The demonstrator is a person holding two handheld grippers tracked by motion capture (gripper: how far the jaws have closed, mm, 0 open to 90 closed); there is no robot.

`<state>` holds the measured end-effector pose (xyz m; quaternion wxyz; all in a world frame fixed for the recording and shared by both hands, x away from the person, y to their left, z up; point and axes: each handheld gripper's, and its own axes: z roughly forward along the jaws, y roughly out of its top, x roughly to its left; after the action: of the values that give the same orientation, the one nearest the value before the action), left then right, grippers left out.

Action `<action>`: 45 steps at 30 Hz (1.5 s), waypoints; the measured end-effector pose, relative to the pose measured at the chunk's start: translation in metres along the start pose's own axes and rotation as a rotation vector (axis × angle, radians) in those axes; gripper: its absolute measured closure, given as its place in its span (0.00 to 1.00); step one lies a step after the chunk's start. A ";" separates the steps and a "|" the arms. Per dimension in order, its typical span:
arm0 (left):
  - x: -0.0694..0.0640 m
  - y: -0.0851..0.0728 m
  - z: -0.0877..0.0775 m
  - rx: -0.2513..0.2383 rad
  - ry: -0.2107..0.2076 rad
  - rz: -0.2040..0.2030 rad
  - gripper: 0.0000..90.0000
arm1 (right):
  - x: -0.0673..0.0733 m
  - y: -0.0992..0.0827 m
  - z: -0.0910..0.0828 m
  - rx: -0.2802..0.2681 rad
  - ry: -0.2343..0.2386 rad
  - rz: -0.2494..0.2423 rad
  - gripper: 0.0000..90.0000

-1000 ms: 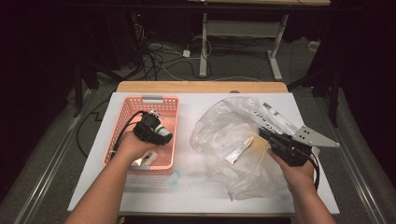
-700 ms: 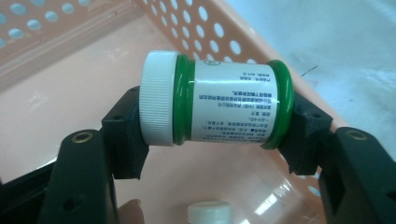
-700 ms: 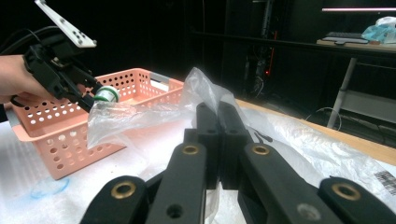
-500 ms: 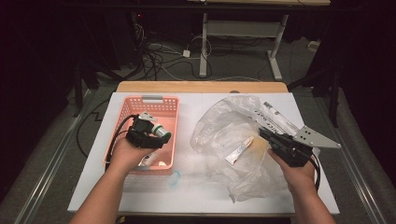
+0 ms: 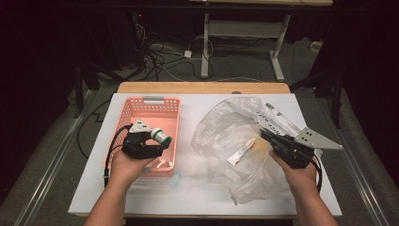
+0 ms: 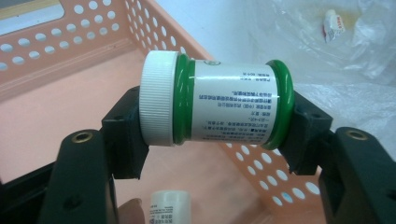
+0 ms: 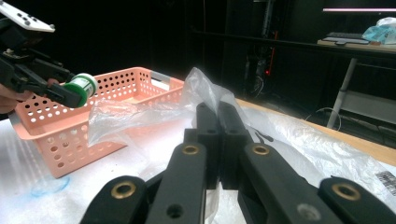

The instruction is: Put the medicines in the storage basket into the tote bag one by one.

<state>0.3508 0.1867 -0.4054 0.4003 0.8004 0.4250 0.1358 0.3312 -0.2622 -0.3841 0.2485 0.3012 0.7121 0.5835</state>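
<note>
My left gripper (image 5: 157,140) is shut on a green jar with a white cap and white label (image 5: 161,136), held sideways above the pink perforated basket (image 5: 153,100). In the left gripper view the jar (image 6: 219,105) spans the two pads end to end. A small white bottle (image 6: 169,205) lies on the basket floor below. My right gripper (image 5: 266,135) is shut on the edge of a clear plastic bag (image 5: 235,127). The bag film (image 7: 201,86) bunches up around its closed tips (image 7: 217,109). A white tube (image 5: 241,151) lies inside the bag.
The basket and bag rest on a white table (image 5: 197,193) with a wooden strip (image 5: 202,87) along its far edge. Cables and desk legs stand on the dark floor beyond. A small packet (image 6: 332,21) shows through the bag.
My left hand has drawn back a little toward the near left with the jar still gripped. The right hand and the bag have stayed put.
</note>
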 end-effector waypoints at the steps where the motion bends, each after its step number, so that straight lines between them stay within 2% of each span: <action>1: -0.001 -0.002 -0.001 -0.009 -0.003 -0.003 0.38 | 0.000 0.000 0.000 0.000 0.000 -0.001 1.00; 6: -0.005 -0.008 -0.005 -0.031 -0.005 0.020 0.38 | 0.001 0.000 0.001 0.003 0.000 -0.004 1.00; 10: -0.006 -0.013 -0.008 -0.056 -0.011 0.018 0.38 | 0.000 -0.001 0.001 0.004 0.001 -0.006 1.00; 14: -0.005 -0.017 -0.006 -0.059 -0.025 0.007 0.38 | 0.001 0.000 0.000 0.002 0.000 -0.006 1.00; 17: -0.007 -0.017 -0.006 -0.064 -0.028 0.014 0.38 | 0.000 0.000 -0.001 0.001 0.000 -0.011 1.00; 25: -0.022 -0.011 -0.011 -0.096 -0.048 0.049 0.38 | 0.001 0.000 -0.001 -0.005 0.001 -0.004 1.00; 30: -0.030 -0.007 -0.014 -0.111 -0.094 0.055 0.38 | 0.001 0.001 -0.002 -0.005 0.003 -0.006 1.00; 45: -0.053 -0.004 -0.008 -0.101 -0.144 0.096 0.38 | 0.001 0.001 -0.002 -0.003 0.004 -0.010 1.00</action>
<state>0.3127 0.1505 -0.3972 0.4625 0.8064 0.3490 0.1184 0.3293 -0.2629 -0.3826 0.2505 0.2961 0.7131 0.5840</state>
